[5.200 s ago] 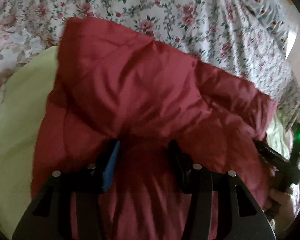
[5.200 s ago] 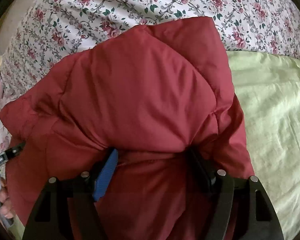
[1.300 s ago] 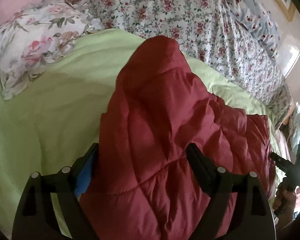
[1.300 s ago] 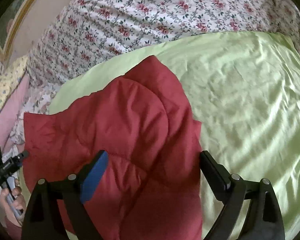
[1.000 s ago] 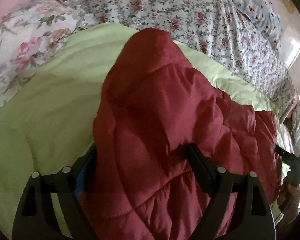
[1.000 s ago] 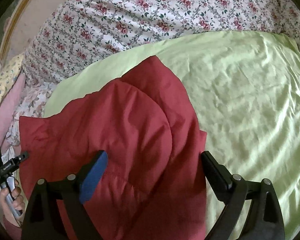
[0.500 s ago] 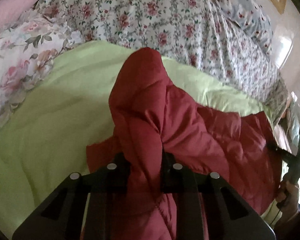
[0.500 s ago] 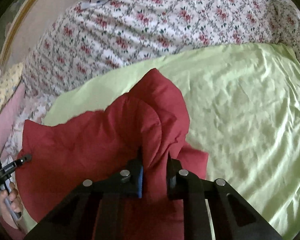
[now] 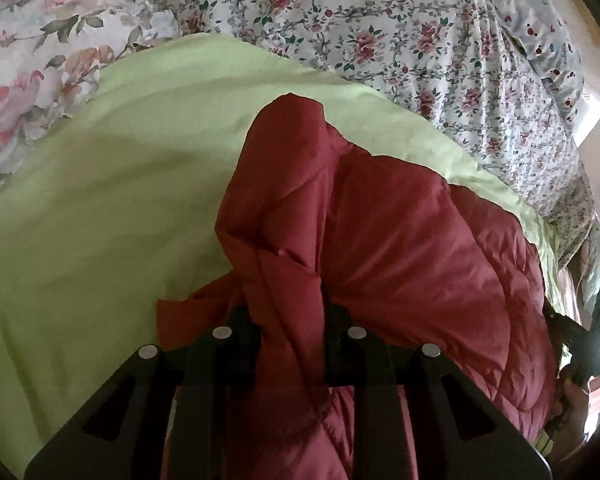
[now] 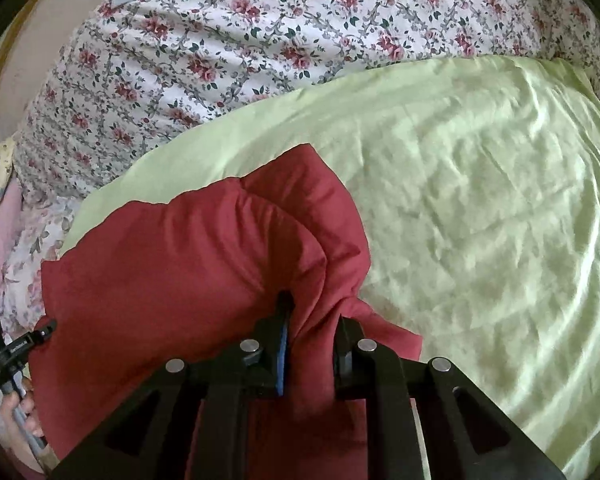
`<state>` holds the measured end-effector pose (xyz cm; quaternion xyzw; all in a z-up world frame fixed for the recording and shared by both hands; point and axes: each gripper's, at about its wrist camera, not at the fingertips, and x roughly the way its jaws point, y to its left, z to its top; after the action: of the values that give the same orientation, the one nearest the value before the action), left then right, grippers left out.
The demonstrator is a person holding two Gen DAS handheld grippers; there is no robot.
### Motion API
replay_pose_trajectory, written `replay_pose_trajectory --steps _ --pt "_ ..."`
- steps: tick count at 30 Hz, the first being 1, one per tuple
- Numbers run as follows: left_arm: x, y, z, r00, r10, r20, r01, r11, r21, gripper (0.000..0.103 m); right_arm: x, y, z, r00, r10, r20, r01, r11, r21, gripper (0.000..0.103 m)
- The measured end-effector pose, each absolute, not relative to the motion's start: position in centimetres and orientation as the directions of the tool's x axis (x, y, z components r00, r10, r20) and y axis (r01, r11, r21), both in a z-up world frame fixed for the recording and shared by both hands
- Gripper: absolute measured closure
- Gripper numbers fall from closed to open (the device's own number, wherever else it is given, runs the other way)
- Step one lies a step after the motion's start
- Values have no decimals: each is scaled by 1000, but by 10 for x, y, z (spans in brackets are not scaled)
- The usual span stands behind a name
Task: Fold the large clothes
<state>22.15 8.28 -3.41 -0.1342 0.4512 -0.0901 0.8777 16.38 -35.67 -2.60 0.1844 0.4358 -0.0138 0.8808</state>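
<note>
Both grippers, left gripper (image 9: 288, 320) and right gripper (image 10: 310, 334), have closed, pinching the red jacket (image 9: 400, 240).

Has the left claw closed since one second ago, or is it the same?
Yes. The left claw was spread wide around the red jacket; now it pinches a fold, over the same green sheet.

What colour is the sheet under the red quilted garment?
Pale green sheet, clearest in the right wrist view.

Both grippers (image 9: 288, 316) (image 10: 310, 328) closed; now pinching red jacket (image 9: 400, 240)
</note>
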Motion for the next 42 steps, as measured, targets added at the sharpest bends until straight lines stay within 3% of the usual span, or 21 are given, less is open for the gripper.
replay_pose_trajectory --steps 6,8,11,18,24,36,42 --pt "214 94 -30 591 -301 -749 14 932 -363 68 161 -360 -27 622 145 -769 198 922 334 83" --pt "205 97 -24 606 -291 -741 4 932 -363 43 159 -361 -27 626 143 -767 202 920 337 80" --pt "180 100 -6 664 -276 -694 19 935 -354 26 158 -362 -28 629 138 -765 207 919 337 79" --pt "141 88 14 706 -268 -655 75 949 -307 26 158 -358 -28 634 110 -765 212 928 308 78" --pt "139 73 15 690 -255 -677 111 962 -250 26 159 -359 -27 634 103 -766 211 930 300 78" --pt "121 58 19 666 -312 -677 170 948 -270 26 167 -356 -27 619 67 -783 219 942 254 78" --pt "114 55 16 655 -325 -682 181 944 -276 26 132 -354 6 686 40 -727 220 940 259 65"
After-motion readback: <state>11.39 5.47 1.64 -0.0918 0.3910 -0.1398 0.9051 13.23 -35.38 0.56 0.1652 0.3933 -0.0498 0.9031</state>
